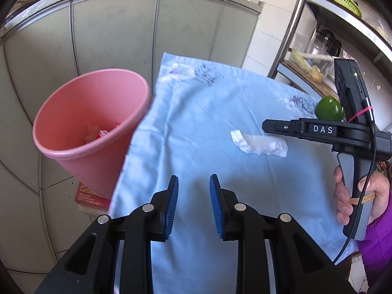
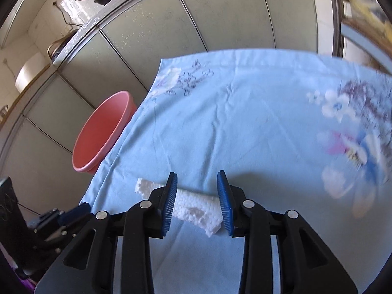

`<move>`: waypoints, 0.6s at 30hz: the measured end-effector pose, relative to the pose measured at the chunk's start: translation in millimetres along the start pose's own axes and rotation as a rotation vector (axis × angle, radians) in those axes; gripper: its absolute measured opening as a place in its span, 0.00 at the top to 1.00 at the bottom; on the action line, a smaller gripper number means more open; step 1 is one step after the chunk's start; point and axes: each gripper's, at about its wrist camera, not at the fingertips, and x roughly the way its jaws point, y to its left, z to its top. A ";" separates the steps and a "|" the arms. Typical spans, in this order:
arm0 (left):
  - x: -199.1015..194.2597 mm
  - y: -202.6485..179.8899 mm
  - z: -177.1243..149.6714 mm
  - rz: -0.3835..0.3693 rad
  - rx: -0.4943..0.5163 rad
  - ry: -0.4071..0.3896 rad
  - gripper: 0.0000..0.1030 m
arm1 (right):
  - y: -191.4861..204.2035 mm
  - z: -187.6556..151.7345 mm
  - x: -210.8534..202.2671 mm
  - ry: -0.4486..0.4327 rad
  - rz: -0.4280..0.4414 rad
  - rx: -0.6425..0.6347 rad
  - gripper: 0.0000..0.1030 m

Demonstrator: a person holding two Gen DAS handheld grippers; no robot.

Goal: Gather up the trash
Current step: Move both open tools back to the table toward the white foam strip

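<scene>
Left gripper (image 1: 193,201): hanging open, empty, over the blue tablecloth (image 1: 208,127).
Right gripper (image 2: 197,202): jaws straddling the white foam scrap (image 2: 196,207), not gripping.
Pink bin (image 1: 90,127): standing beside the cloth's left edge.

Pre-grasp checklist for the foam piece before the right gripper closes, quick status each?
1. White foam piece between the right gripper fingers: ok.
2. Pads pressing the foam: cannot tell; jaws look open.
3. Blue cloth clear of the pads: cannot tell.
4. Left gripper empty, jaws open: ok.
5. Pink bin open, at the cloth's left edge: ok.
6. Green pepper away from the foam: ok.
</scene>
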 end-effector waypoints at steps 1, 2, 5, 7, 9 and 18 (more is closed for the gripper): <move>1.4 -2.0 -0.9 -0.001 0.003 0.003 0.75 | -0.5 -1.9 0.9 0.005 0.009 0.006 0.67; 2.1 -3.5 -1.4 -0.003 0.007 0.004 0.75 | -0.8 -3.9 2.1 0.012 0.019 0.012 0.67; 0.7 -6.6 -1.8 -0.007 0.018 -0.003 0.75 | 1.9 -9.2 0.2 0.015 0.031 0.018 0.66; -2.0 -4.9 -1.8 -0.009 0.014 -0.012 0.75 | 4.9 -14.0 -0.7 0.026 0.049 0.029 0.66; -3.4 -3.5 -1.5 -0.012 0.007 -0.016 0.75 | 7.8 -17.8 -2.5 0.031 0.053 0.025 0.66; -9.1 -0.6 -1.8 -0.027 -0.008 -0.034 0.75 | 32.1 -45.0 -9.5 0.052 0.029 -0.036 0.66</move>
